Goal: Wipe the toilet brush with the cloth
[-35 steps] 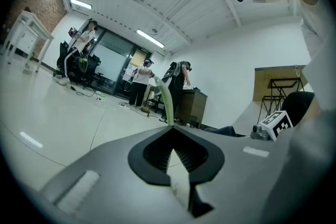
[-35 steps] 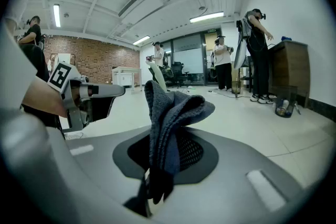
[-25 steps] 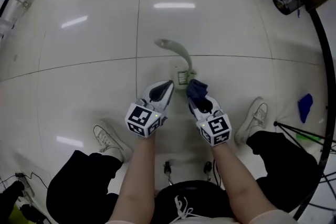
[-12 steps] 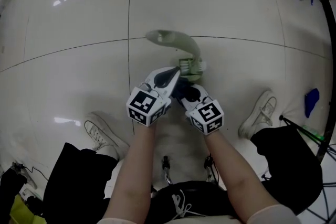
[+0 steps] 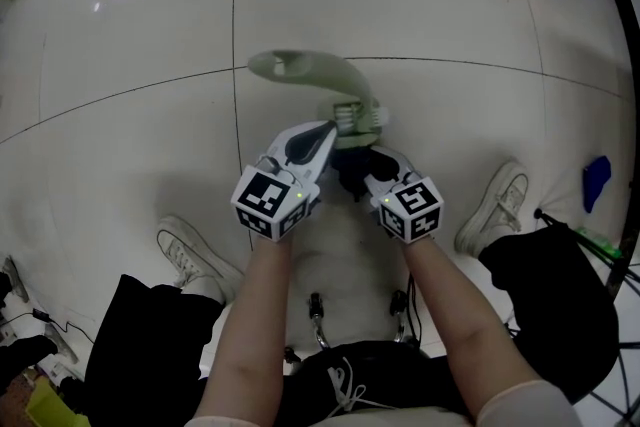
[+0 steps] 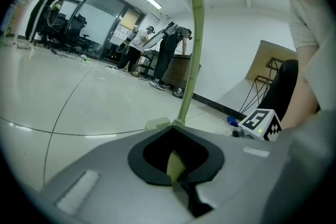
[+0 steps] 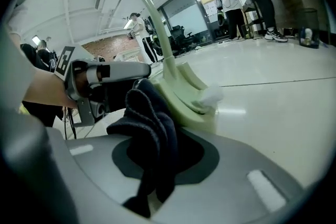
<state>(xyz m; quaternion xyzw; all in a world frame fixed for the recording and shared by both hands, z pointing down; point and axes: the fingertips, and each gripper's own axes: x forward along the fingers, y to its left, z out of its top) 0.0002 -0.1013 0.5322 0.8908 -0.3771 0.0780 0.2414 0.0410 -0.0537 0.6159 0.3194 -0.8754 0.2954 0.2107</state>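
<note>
Toilet brush (image 5: 352,111), pale green, clamped near its head by the closed fingers of the left gripper (image 5: 326,135), the dark cloth (image 7: 151,131) pinched in the right gripper (image 5: 372,165) fingers against that head: wiping under way, next probably rubbing strokes along it.

No legible txt, no brands, no nos., no signs

Right gripper (image 7: 160,170): jaws closed on the dark cloth (image 7: 149,131), which bunches up above them. The pale green toilet brush (image 7: 184,94) lies just past the cloth and touches it, handle arcing up toward 11 o'clock. Left gripper (image 7: 126,72) at 9 o'clock, tip reaching the handle. Glossy floor (image 7: 278,81) toward 3 o'clock.
</note>
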